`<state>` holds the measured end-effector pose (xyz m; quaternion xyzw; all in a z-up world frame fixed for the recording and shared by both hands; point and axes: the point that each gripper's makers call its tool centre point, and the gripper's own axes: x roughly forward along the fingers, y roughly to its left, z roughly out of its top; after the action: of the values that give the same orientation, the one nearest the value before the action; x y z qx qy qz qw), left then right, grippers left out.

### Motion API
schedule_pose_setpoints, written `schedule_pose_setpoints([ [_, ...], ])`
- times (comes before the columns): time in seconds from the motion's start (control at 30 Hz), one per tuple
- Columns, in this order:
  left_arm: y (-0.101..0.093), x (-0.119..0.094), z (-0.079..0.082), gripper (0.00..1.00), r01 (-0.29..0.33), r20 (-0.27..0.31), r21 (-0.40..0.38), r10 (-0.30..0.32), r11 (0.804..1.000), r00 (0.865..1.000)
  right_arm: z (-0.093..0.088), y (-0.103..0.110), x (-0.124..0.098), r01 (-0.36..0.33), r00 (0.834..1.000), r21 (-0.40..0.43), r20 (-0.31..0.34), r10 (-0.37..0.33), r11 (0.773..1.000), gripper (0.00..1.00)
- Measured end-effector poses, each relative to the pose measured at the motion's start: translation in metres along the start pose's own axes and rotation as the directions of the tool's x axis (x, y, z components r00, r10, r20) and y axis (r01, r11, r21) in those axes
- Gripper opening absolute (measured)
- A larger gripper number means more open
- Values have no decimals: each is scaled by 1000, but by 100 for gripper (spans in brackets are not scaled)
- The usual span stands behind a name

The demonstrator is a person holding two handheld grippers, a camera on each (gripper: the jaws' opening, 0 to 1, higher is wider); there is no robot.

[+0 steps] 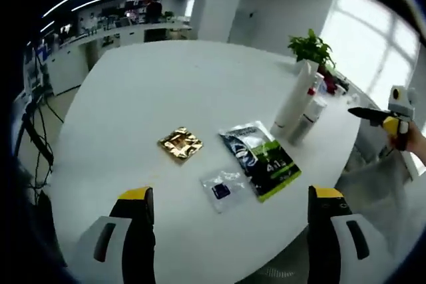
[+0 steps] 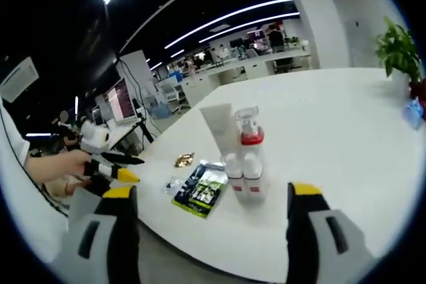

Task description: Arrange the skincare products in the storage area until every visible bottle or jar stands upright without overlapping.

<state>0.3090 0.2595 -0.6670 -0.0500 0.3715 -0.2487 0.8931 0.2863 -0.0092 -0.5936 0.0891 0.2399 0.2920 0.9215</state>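
Left gripper view looks across the white table (image 1: 166, 84): the left gripper (image 1: 229, 221) hangs with jaws apart, holding nothing, near a gold sachet (image 1: 180, 143), a clear sachet (image 1: 221, 189) and a green-black pouch (image 1: 261, 159). Right gripper view has the right gripper (image 2: 210, 221), jaws spread and empty, facing the white tube (image 2: 221, 131) and red-collared pump bottle (image 2: 249, 157), upright, touching.

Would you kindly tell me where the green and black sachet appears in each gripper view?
Left gripper view: the green and black sachet lies flat right of centre, between the claw tips.
Right gripper view: it lies left of centre, near the table edge.
Shared landmark: the gold foil packet beside it.
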Motion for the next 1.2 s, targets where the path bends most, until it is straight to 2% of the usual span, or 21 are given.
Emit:
schedule_pose_setpoints([
  [0.13,3,-9,-1,94,-27,44,-78,31,997,999,1,-3,-1,6,1000,2,2,-6,1000,94],
  [0.27,4,-16,-4,94,-47,57,-114,53,992,997,-2,-3,-3,9,1000,8,0,-9,1000,94],
  [0.5,5,-17,-10,96,-60,36,-118,64,991,997,-4,-4,-4,11,1000,16,-2,-11,1000,94],
  [0.97,-1,-11,0,93,-38,24,-65,40,997,999,-6,-5,-10,31,999,26,6,-32,999,93],
  [1.2,4,-10,1,92,-44,11,-58,45,997,999,-7,-8,-10,42,999,32,8,-42,999,93],
])
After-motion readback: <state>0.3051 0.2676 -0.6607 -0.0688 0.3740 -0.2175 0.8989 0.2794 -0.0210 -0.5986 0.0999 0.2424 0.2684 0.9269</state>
